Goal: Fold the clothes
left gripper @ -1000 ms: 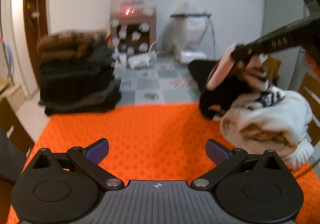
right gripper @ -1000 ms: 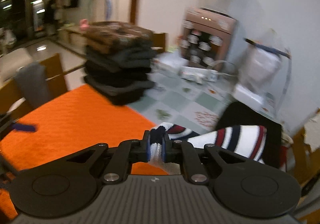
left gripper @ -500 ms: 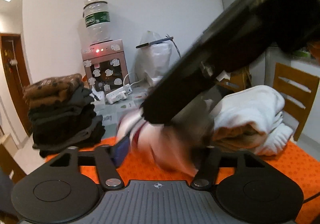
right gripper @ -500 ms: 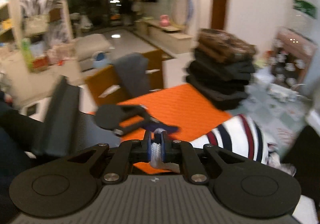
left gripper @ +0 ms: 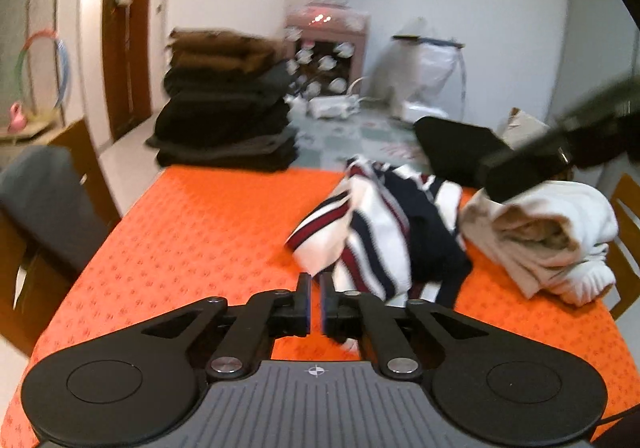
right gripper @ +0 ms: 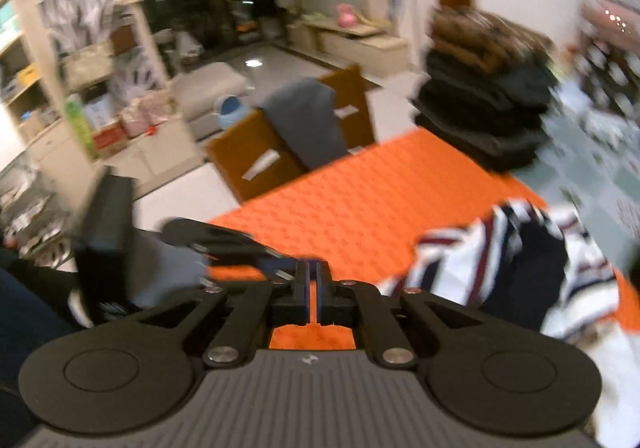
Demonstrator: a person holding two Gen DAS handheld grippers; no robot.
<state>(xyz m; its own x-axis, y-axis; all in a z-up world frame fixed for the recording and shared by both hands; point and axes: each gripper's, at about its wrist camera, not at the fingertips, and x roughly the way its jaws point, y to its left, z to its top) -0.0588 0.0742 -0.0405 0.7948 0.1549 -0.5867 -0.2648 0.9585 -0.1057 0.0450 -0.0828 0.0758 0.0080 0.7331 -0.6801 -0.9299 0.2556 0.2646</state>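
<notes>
A white sweater with navy and red stripes (left gripper: 384,232) lies crumpled on the orange tablecloth (left gripper: 200,240), right of centre. My left gripper (left gripper: 315,280) sits low at its near edge with the jaws closed, and the white sleeve tip runs down into them. My right gripper (right gripper: 311,268) is shut with no cloth visible between its pads. The striped sweater (right gripper: 520,268) lies to its right. In the left wrist view the right gripper (left gripper: 520,168) hovers blurred over a rolled white garment (left gripper: 552,224). The left gripper (right gripper: 224,236) shows at the left in the right wrist view.
A tall stack of folded dark clothes (left gripper: 228,120) stands at the table's far left corner. A chair draped with a grey garment (left gripper: 40,208) is at the left edge and a wooden chair (left gripper: 624,200) at the right. A black bag (left gripper: 452,148) sits behind the table.
My right gripper swung the striped sweater over to the left and no longer grips it. The left gripper went from open to shut at the sweater's edge. The sweater now rests on the table.
</notes>
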